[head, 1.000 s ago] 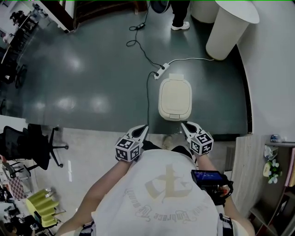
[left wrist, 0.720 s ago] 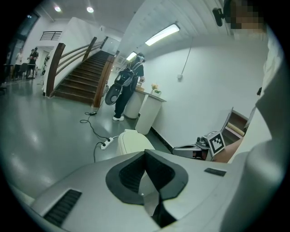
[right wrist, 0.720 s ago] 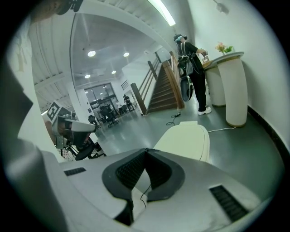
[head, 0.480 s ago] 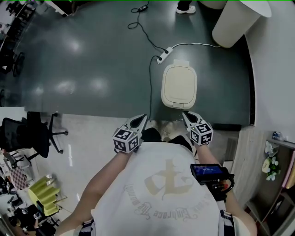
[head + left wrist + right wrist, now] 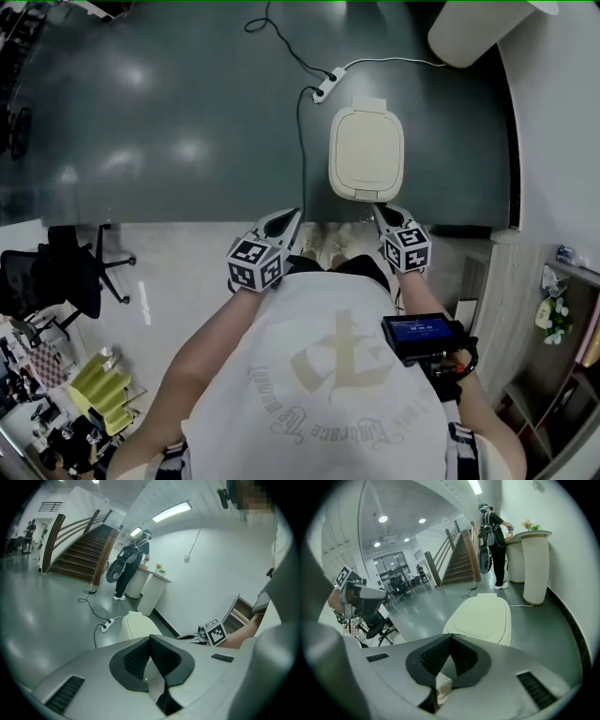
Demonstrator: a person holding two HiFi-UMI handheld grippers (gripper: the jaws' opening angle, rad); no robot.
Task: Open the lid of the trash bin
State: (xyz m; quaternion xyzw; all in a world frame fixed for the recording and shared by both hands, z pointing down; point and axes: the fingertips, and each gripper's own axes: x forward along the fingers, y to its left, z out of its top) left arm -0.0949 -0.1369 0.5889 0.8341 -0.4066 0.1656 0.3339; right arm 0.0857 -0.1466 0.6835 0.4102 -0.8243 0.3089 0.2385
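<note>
Your left claw [image 5: 287, 218] is pinched closed. In the left gripper view its black ribbed pads [image 5: 137, 660] meet in a sharp V at the tip, with nothing between them, framed by a smooth grey moulded shell. Your right claw [image 5: 382, 214] is closed too: its ribbed pads [image 5: 436, 656] come together to a point and nothing is caught in them. You hold both low in front of your white T-shirt, and each carries a cube with square black-and-white markers.

The trash bin [image 5: 367, 153] stands on the floor [image 5: 169, 112] just ahead of you, nearer your right claw, whose tip sits close to the bin's front edge. The left claw points past the bin's left side. The bin is cream plastic with a smooth matte finish. Its lid is a rounded rectangle with a shallow raised border, a small tab at the near edge and a square hinge block at the far edge. The lid lies flat and closed.

The floor under the bin is dark and glossy and throws back soft patches of ceiling light. It changes to pale flooring under your feet. A white power strip [image 5: 326, 86] lies just beyond the bin's far left corner, with a thin black cable curving away from it. A round white pedestal [image 5: 469, 28] stands further back beside the curved white wall. A black office chair [image 5: 66, 281] sits well off to your left.
</note>
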